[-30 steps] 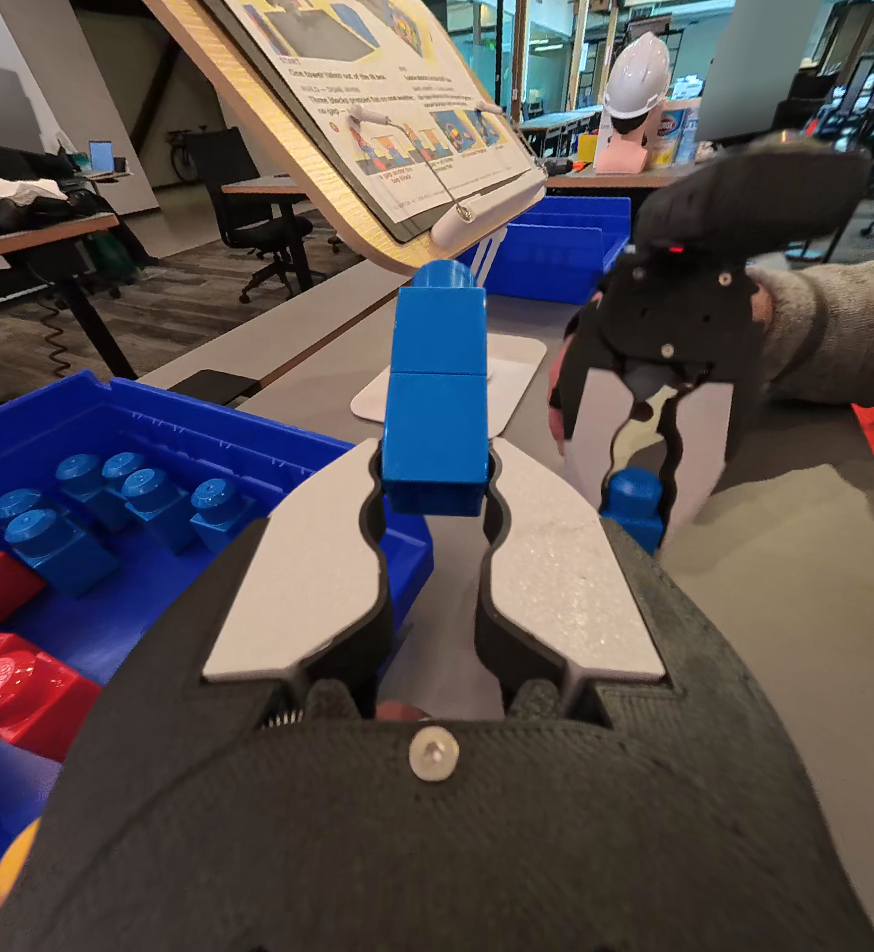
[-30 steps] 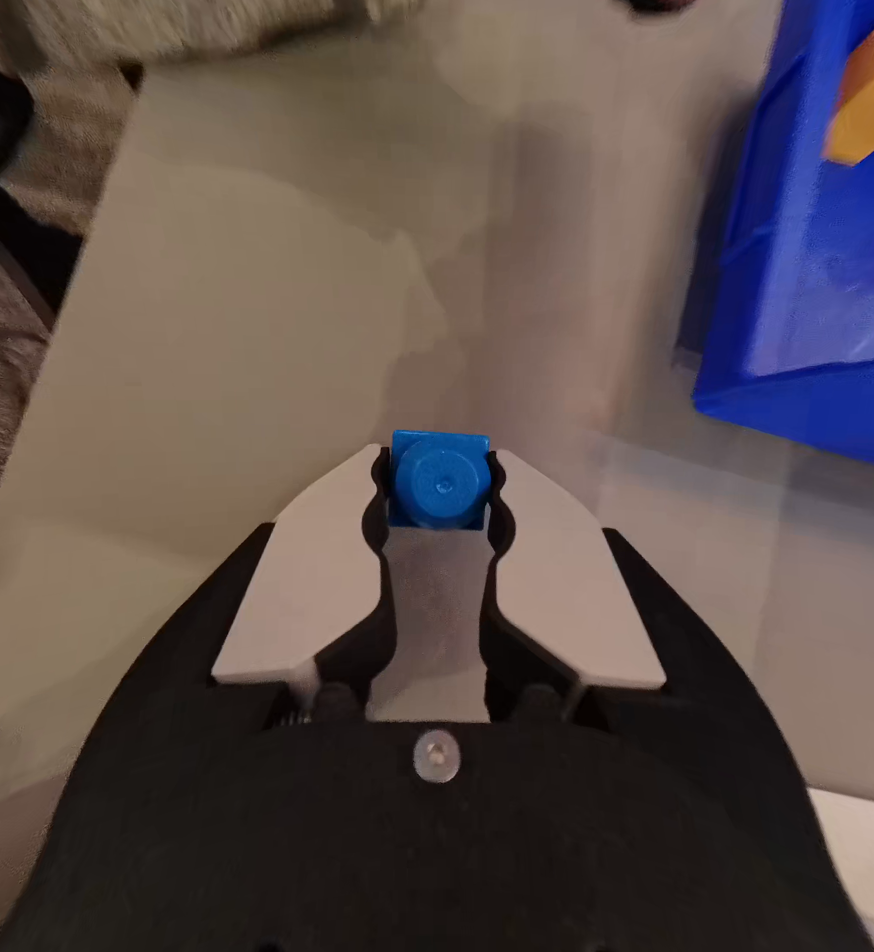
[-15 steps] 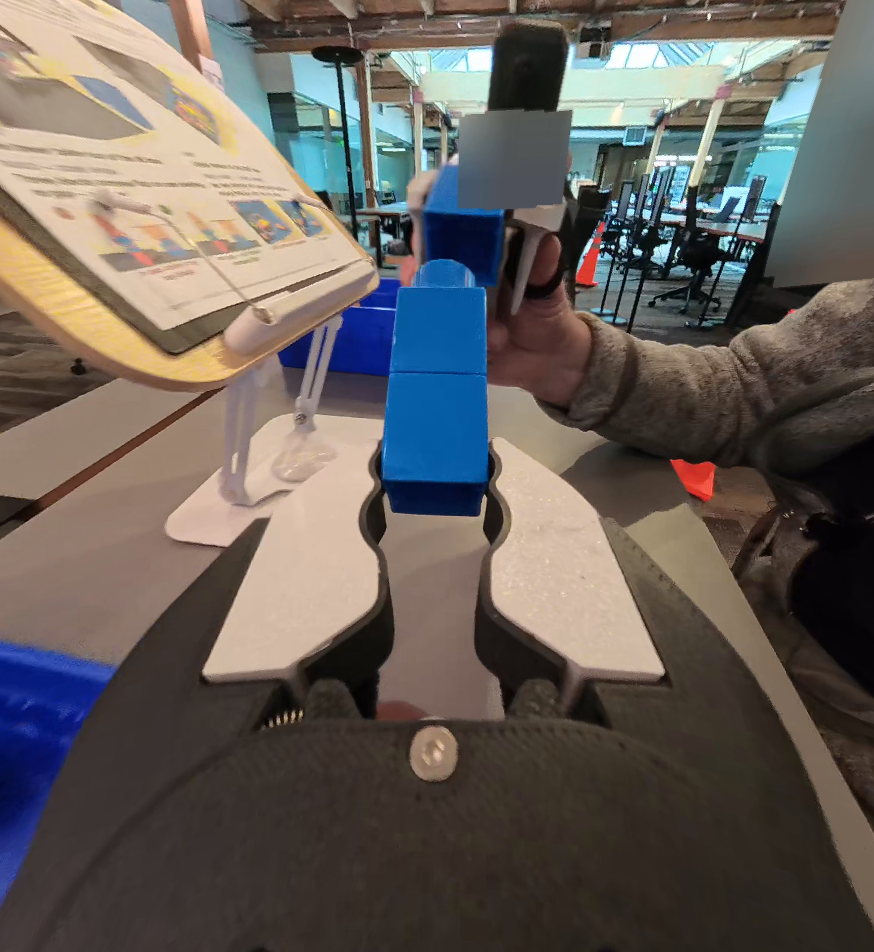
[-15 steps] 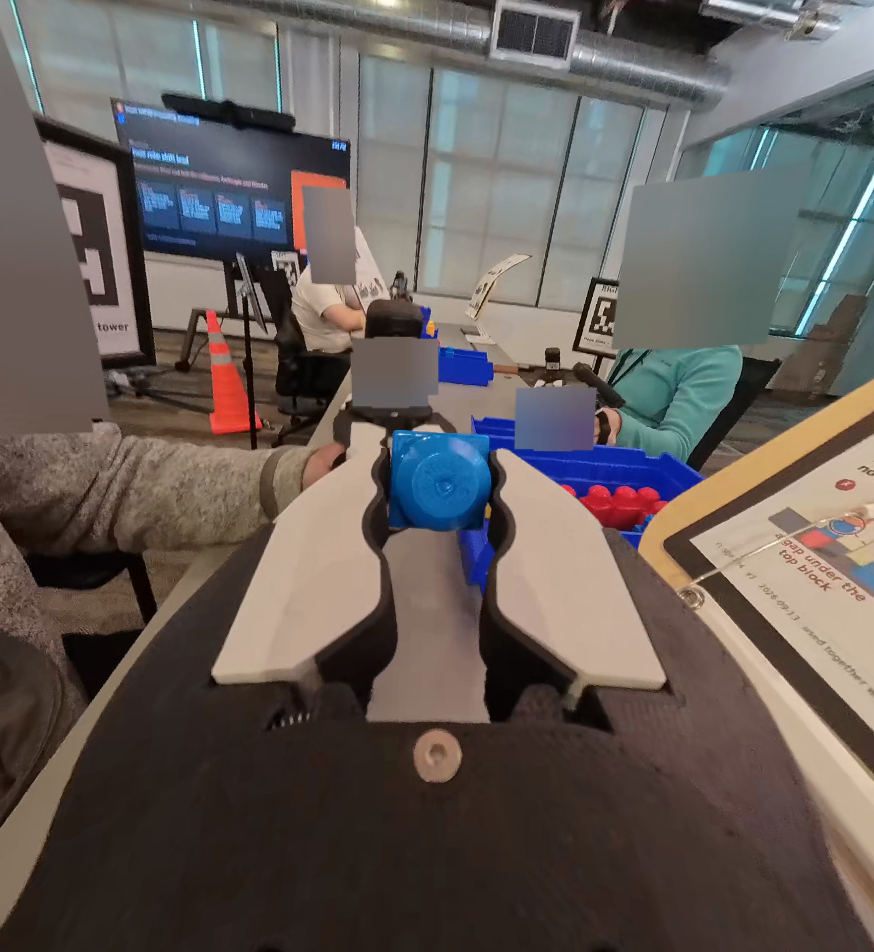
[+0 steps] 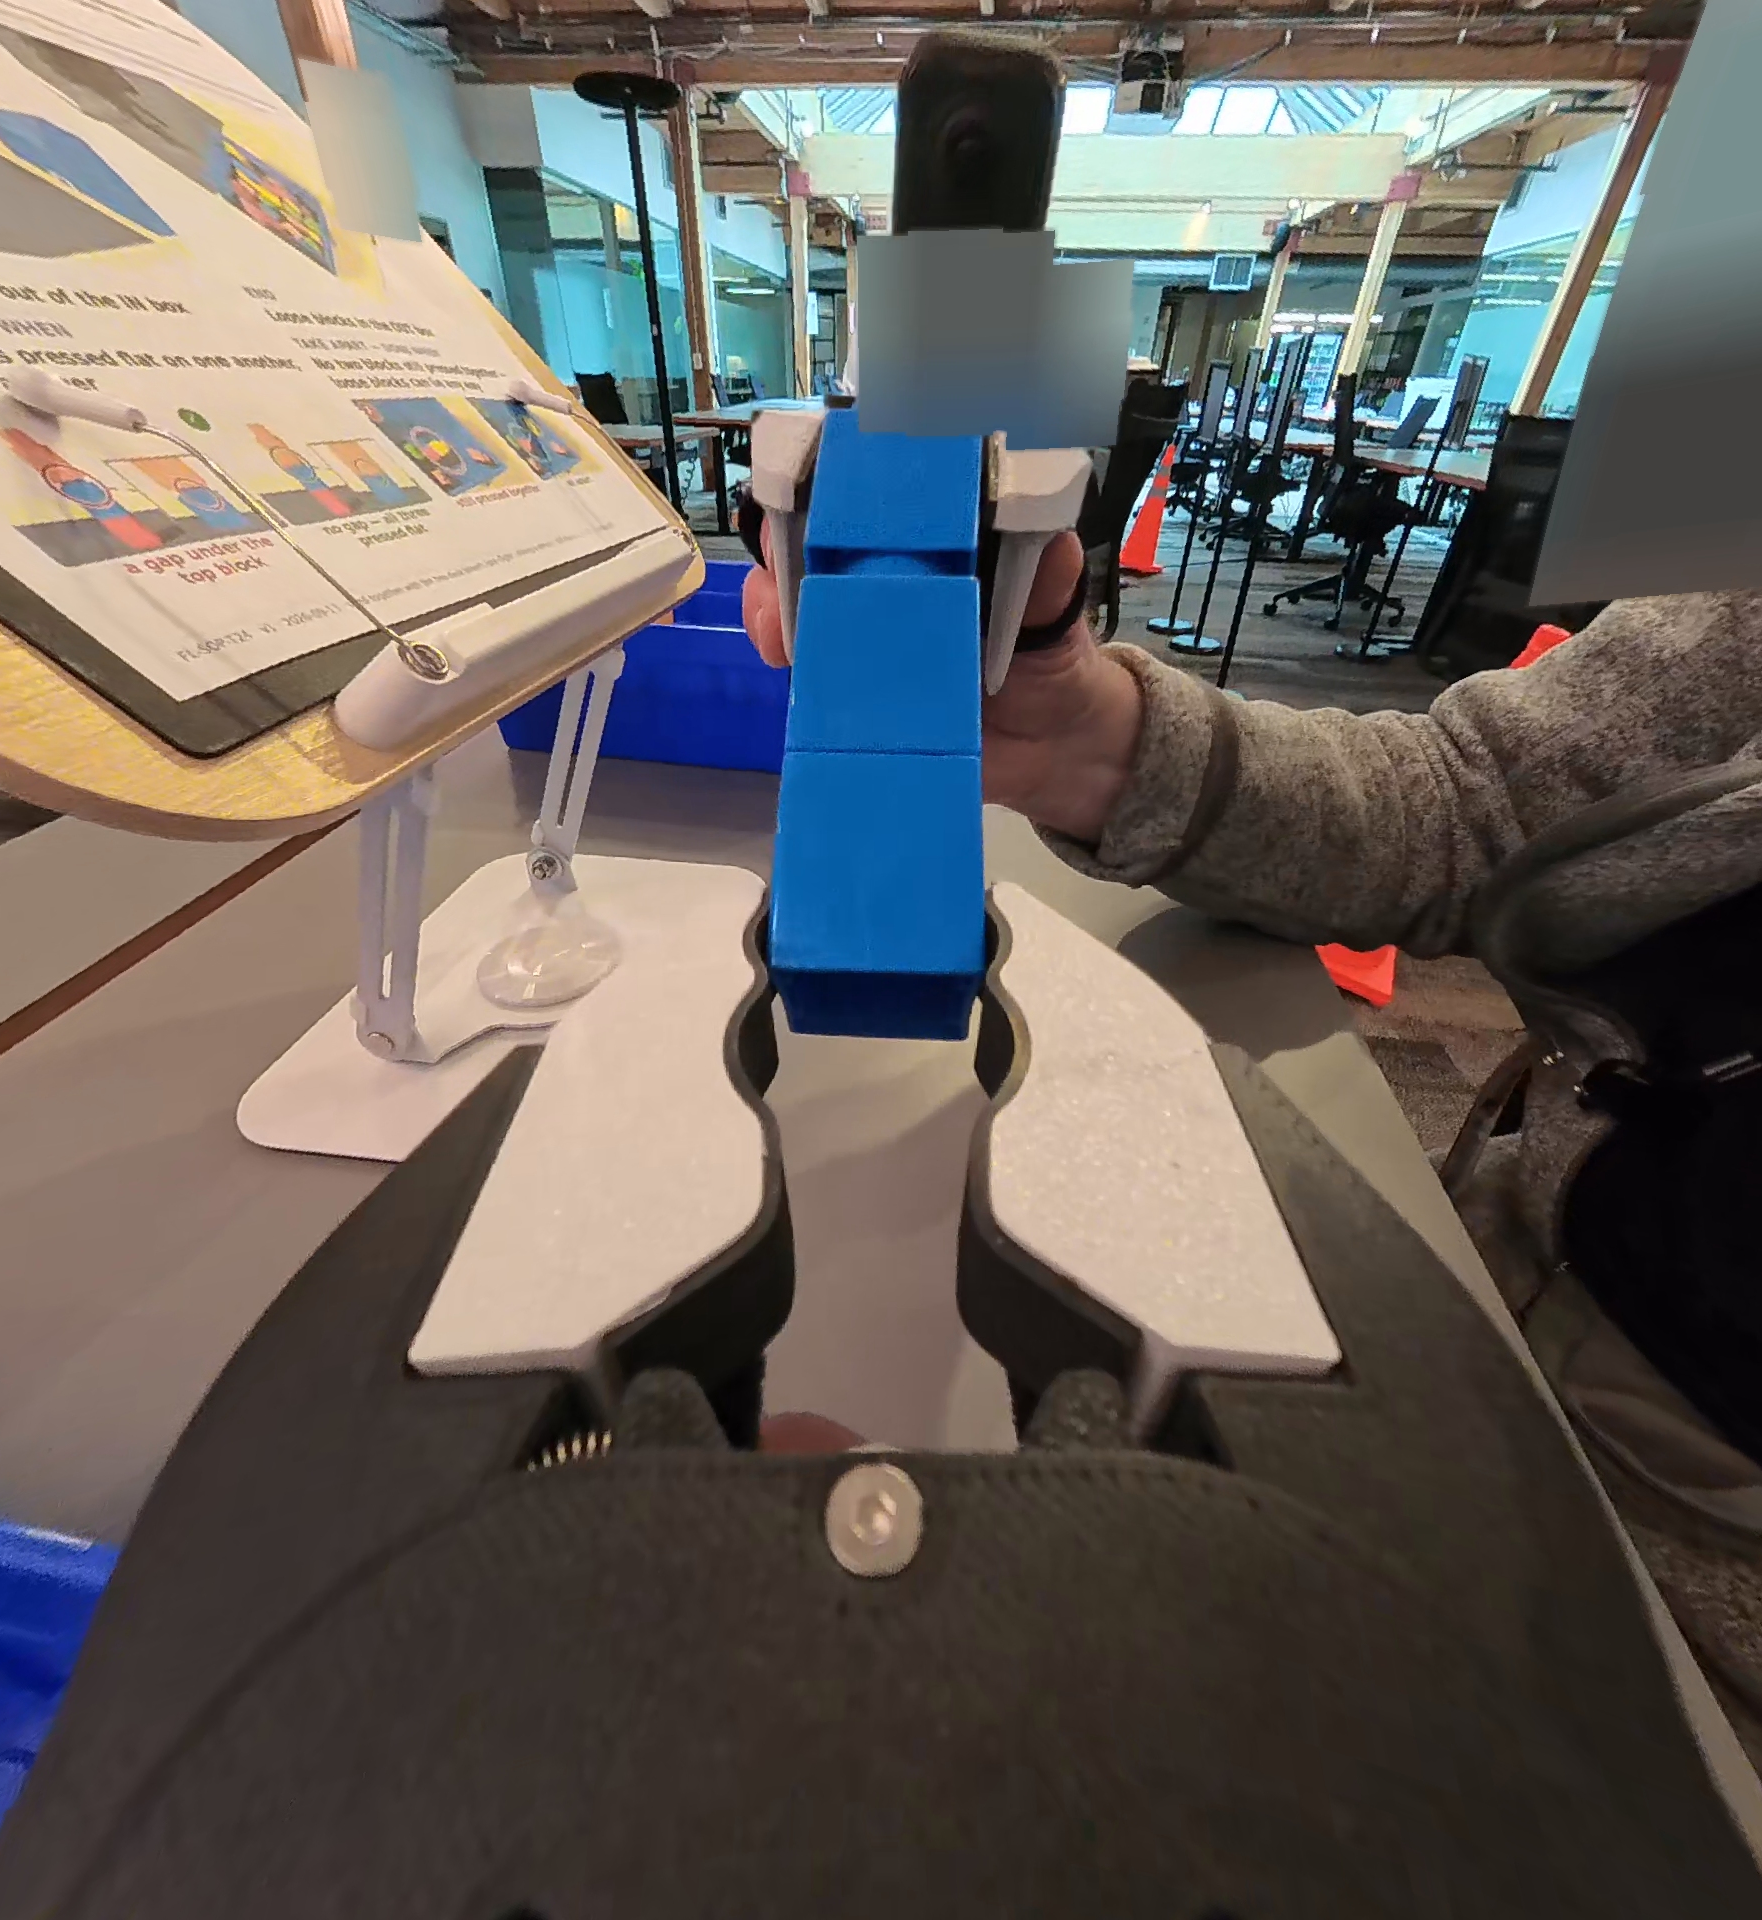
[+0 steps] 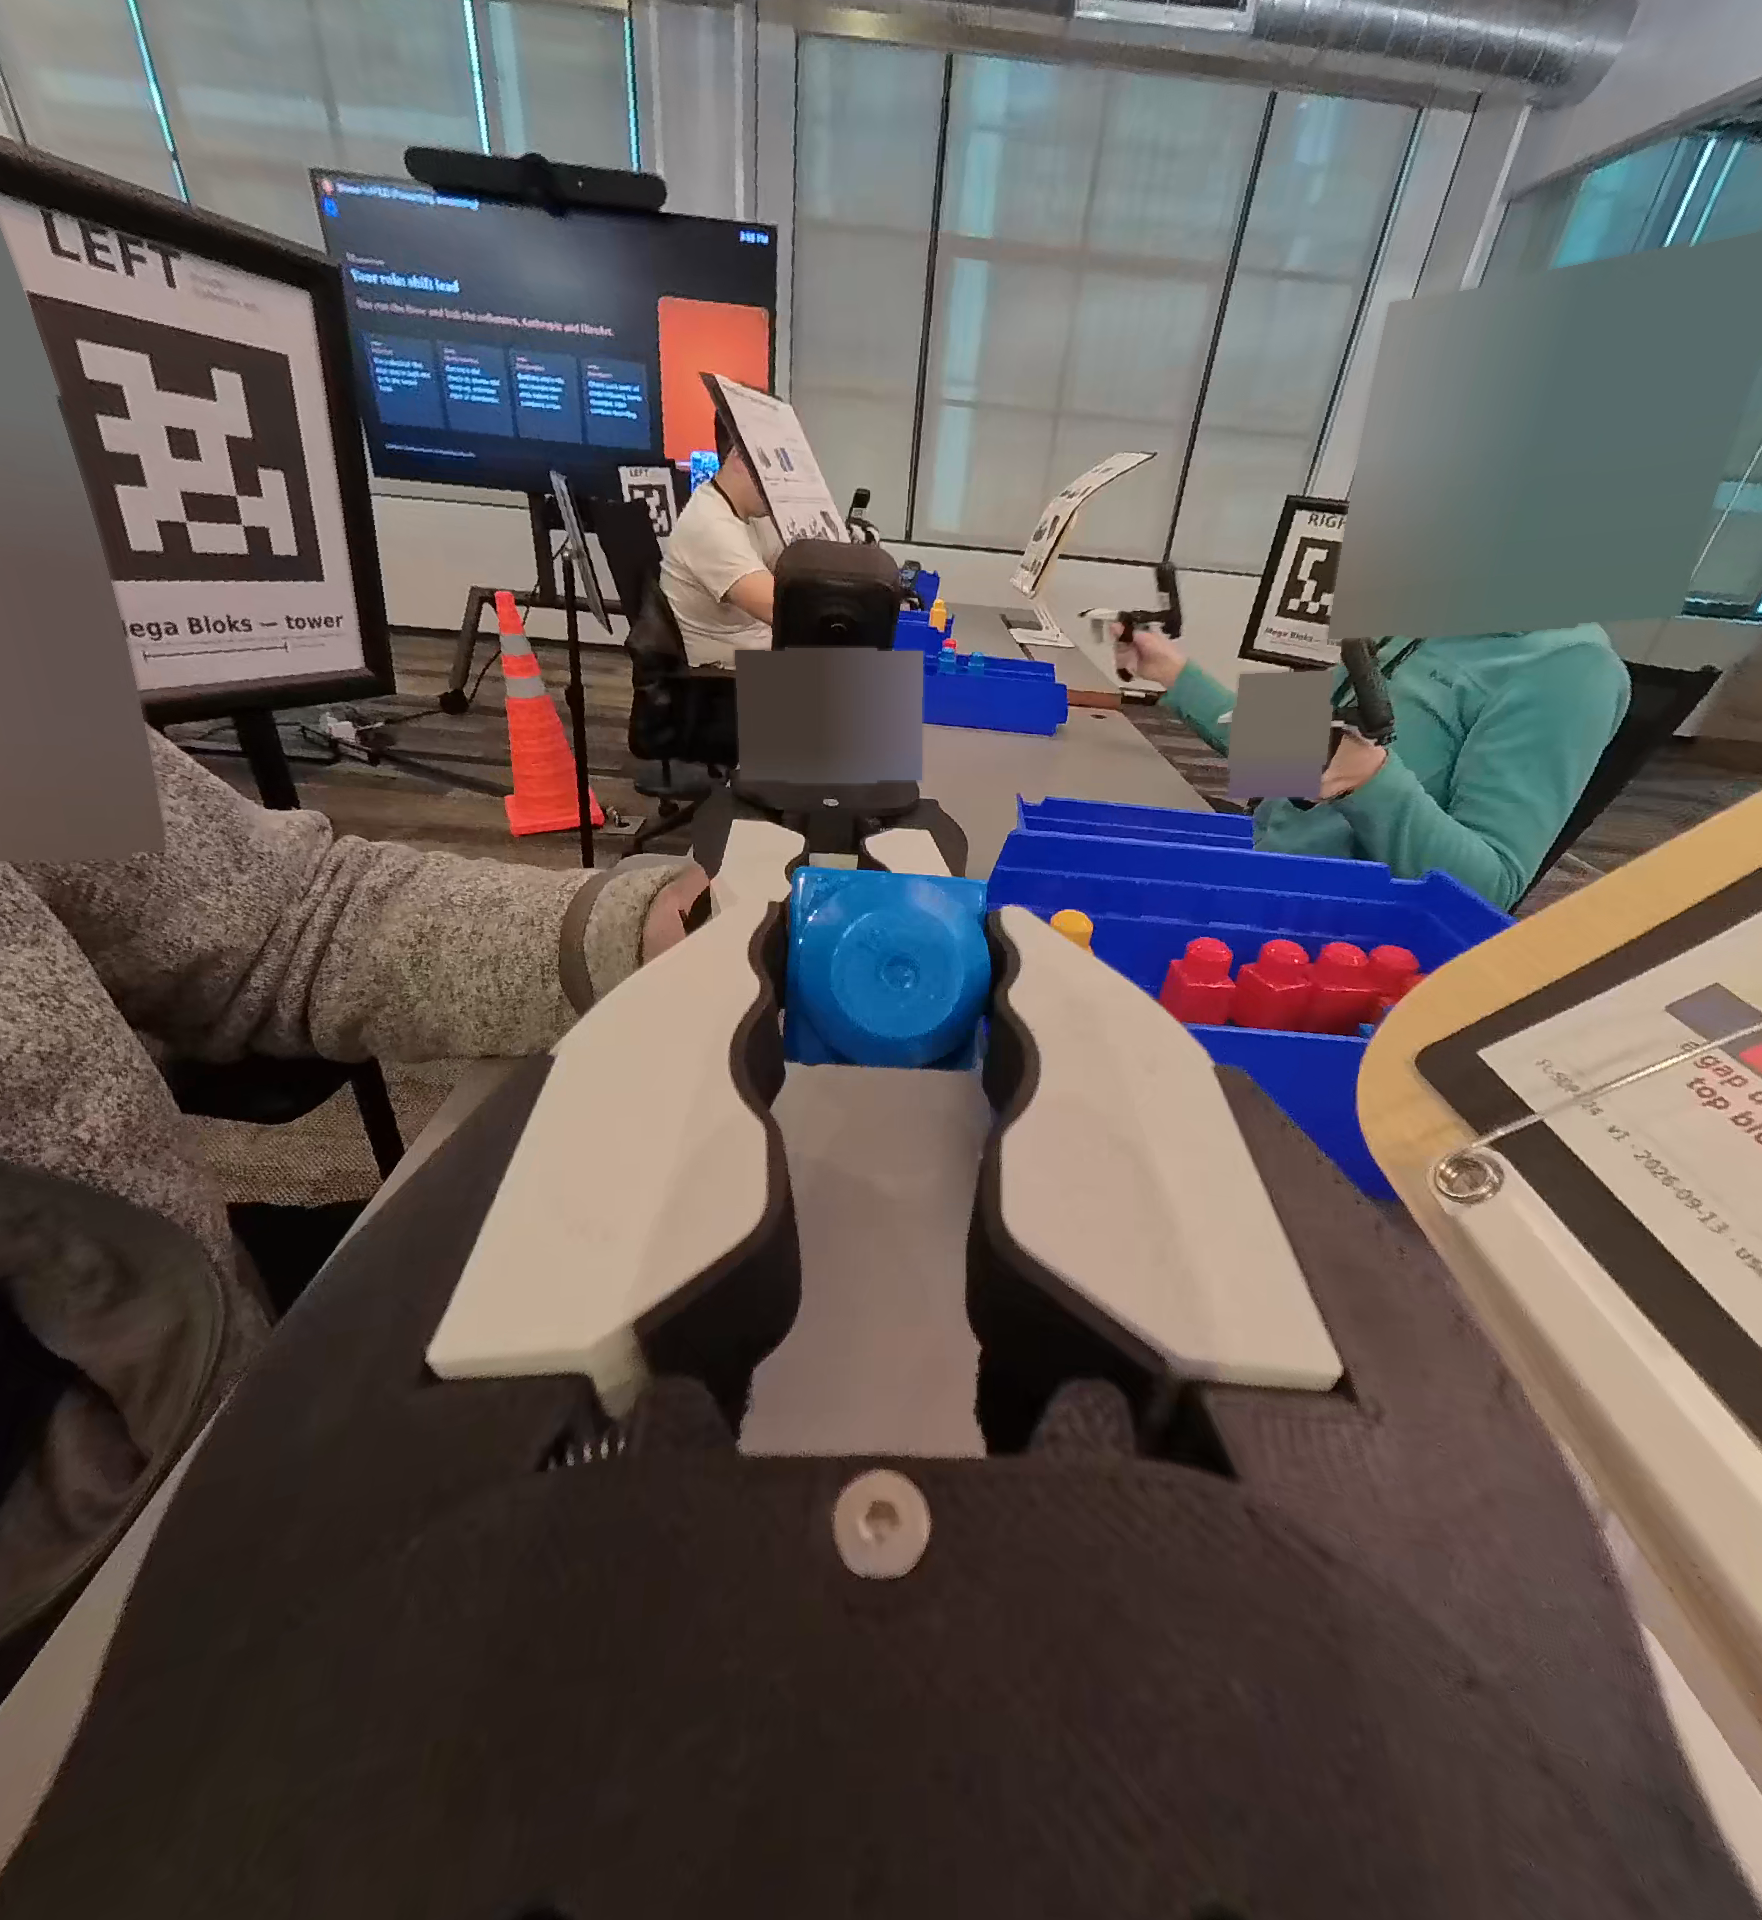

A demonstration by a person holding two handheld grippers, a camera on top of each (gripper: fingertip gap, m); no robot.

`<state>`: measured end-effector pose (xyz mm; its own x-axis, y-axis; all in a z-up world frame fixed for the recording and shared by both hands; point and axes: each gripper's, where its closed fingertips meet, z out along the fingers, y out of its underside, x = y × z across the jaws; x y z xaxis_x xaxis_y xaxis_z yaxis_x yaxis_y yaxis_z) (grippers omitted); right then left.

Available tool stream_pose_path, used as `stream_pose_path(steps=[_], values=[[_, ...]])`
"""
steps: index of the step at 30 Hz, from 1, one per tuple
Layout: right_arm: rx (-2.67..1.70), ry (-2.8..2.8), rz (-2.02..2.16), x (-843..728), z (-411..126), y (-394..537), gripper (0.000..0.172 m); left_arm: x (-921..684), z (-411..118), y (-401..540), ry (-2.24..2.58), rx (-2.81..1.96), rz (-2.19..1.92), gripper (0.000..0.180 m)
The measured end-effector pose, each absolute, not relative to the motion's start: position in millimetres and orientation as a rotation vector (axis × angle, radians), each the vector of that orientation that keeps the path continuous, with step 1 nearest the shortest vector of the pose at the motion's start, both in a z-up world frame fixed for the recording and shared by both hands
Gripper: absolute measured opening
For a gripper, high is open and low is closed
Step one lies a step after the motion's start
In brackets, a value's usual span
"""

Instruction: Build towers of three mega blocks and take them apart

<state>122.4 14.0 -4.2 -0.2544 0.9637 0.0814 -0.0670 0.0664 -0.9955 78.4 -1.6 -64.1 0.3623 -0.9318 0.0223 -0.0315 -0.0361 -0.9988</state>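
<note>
The left claw [image 5: 877, 977] gripped two joined blue blocks [image 5: 882, 790]; the right claw [image 6: 882, 987] gripped a third [image 6: 885, 982], part-seated on top. Pressing flat seemed next.

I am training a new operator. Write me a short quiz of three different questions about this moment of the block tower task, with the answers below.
1. True or false: the left hand-held gripper is clamped on the lowest blue block of the stack.
2. Which colour are the blocks lined up in the blue bin beside the right hand-held gripper? A) green B) red C) white
3. Fill in: between the top blue block and the block under it there is a visible ____.

Key: 1 true; 2 B; 3 gap, so the top block is not yet pressed flat.
</note>
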Motion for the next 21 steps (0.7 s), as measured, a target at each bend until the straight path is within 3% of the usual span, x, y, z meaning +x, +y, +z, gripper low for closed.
stream_pose_path(steps=[21], values=[[-0.925, -1.431, 1.392, 123.3, -10.9, 6.8, 0.037, 82.0, -62.1, -5.8, 0.978, -1.401, -0.853, 0.034]])
